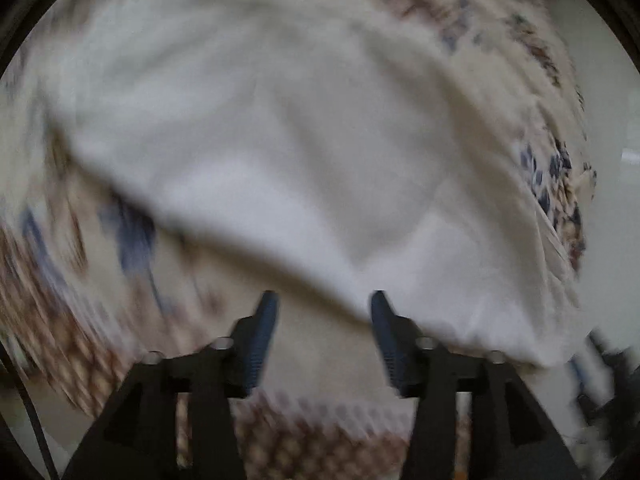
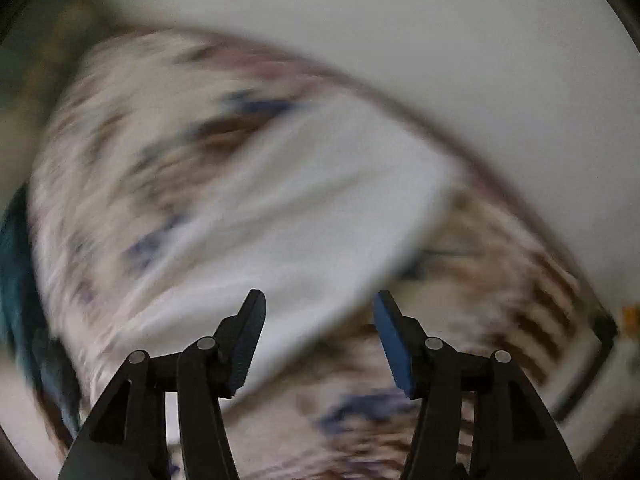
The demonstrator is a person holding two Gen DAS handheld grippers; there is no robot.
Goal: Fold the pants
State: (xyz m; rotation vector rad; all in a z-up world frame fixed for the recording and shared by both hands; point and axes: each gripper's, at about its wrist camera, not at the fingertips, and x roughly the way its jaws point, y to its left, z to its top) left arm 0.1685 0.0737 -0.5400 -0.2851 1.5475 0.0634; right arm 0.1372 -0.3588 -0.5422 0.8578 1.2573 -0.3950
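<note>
The white pants lie spread on a patterned cloth with brown and blue marks, and both pictures are blurry. The left gripper hangs over the near edge of the pants with its two fingers apart and nothing between them. The right gripper is also open and holds nothing; the pants lie just under and ahead of it. Past the patterned cloth there is a plain pale floor. It looks like a fold was just set down, so the next step is likely to take a new hold. To do it well, each claw should come down on an edge of the pants only, not on the patterned cloth below. Both should pinch the same edge, well apart, and lift together so the fold stays straight. In the right view, the pants look long from the near left to the far right, with a straight short end at the far right. Which end is the waist is too blurry to tell.
</note>
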